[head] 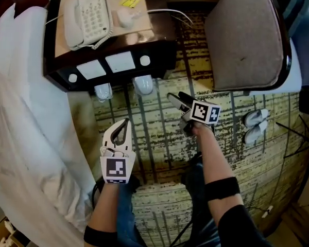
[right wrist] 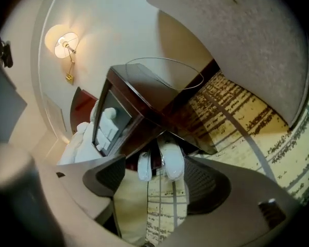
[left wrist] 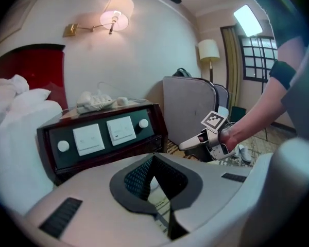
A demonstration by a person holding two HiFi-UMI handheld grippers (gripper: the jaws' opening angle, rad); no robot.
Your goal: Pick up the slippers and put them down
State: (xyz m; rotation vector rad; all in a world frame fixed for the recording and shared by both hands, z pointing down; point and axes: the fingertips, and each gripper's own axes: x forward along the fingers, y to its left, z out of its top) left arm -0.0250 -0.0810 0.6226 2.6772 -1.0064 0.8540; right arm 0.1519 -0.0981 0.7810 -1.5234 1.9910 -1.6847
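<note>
Reaching toward the two white slippers [head: 143,85], side by side on the carpet [head: 159,143] with toes tucked just under the nightstand [head: 113,60] front; right gripper [head: 176,100] near that front, jaws spread wide and empty, both slippers framed ahead between them. Left gripper [head: 124,123] further back from the nightstand, jaws pressed together on nothing. Judged as the approach step, with no slipper gripped yet: next calls for going in low at the nightstand's foot and pinching a slipper's edge without striking the nightstand

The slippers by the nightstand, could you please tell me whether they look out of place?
Slightly: both slippers are pushed half under the nightstand, only their ends showing. Another pair lies beside the chair. Nothing looks damaged.
</note>
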